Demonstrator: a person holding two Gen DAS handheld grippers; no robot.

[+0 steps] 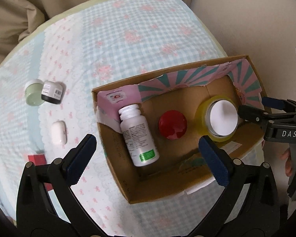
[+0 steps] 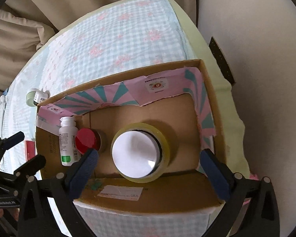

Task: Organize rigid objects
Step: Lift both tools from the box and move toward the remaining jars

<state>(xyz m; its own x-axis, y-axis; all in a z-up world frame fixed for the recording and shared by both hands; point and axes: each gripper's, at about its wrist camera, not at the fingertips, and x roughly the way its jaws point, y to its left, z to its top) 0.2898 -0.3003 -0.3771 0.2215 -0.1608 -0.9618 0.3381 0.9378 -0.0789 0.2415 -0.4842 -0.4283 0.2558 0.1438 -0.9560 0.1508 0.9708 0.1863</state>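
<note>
currently my left gripper (image 1: 148, 158), jaws wide and empty, sits nearer the white case (image 1: 58, 132), lying lengthwise to its left; right gripper (image 2: 148, 169) jaws wide too.

"DAS" stands on the right gripper (image 1: 252, 109) body.

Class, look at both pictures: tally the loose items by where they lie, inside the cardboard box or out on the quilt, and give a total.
In the cardboard box: 3 – white bottle, red-capped jar, tape roll
On the quilt: 4 – green jar, black-and-white jar, white case, red box
Total: 7
</note>
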